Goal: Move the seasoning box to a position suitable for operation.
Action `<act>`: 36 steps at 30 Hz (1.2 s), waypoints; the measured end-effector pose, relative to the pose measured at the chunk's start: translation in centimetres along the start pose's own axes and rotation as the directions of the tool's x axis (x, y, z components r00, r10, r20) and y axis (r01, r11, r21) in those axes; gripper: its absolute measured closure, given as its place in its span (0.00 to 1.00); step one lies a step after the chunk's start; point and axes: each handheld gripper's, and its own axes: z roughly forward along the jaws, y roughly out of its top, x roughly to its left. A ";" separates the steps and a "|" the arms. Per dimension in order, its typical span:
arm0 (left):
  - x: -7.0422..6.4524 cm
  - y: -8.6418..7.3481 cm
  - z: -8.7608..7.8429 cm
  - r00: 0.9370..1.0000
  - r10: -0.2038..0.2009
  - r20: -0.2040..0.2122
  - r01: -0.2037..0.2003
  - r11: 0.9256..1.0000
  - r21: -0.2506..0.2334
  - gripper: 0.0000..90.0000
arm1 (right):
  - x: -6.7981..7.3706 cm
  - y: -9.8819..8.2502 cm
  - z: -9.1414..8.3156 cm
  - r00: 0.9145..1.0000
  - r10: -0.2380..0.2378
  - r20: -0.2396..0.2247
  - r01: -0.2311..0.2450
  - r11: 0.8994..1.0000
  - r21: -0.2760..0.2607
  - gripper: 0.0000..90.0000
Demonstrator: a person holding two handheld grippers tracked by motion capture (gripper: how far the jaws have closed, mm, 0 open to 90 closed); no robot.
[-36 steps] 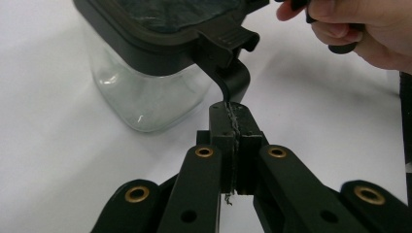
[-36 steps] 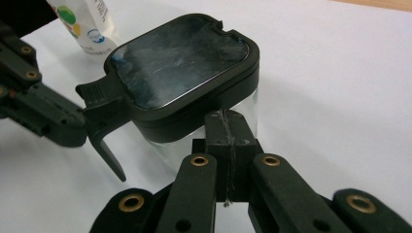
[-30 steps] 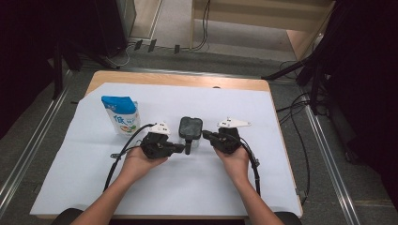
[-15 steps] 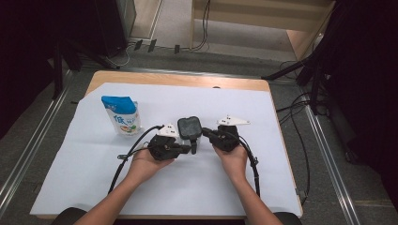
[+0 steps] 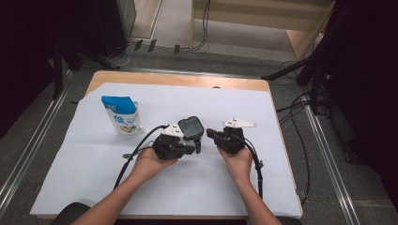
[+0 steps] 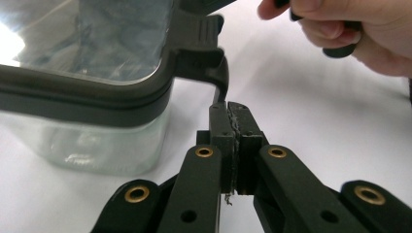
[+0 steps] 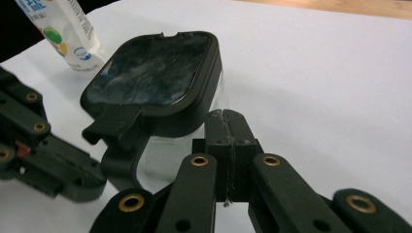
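Container [image 5: 191, 127] between both shut hand-held grippers, near left [image 5: 191, 146].

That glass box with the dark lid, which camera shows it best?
The right gripper view: there the glass container shows its whole dark lid, the latch flap and some clear wall below. The left gripper view sits so close that the picture's edges crop it. The high view shows it small, between the two grippers.

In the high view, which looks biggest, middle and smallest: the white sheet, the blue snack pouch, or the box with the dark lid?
1. White sheet, by far the biggest.
2. Blue snack pouch.
3. Box with the dark lid, slightly smaller than the pouch; it seems tilted, so this is unsure.
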 end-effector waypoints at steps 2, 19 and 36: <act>0.3 -0.1 -0.6 1.000 -0.017 0.011 0.017 1.000 0.002 1.00 | 0.3 -0.3 -0.5 1.000 -0.009 -0.004 0.009 1.000 0.006 1.00; 2.1 -1.0 -4.6 0.999 -0.030 0.035 0.030 1.000 -0.003 1.00 | 3.0 -1.7 -2.6 0.997 -0.029 -0.069 0.031 0.999 0.029 1.00; 2.7 -1.4 -4.9 0.997 -0.068 0.020 0.068 0.998 0.006 1.00 | 5.6 -2.5 0.4 0.987 -0.065 -0.145 0.078 0.993 0.090 1.00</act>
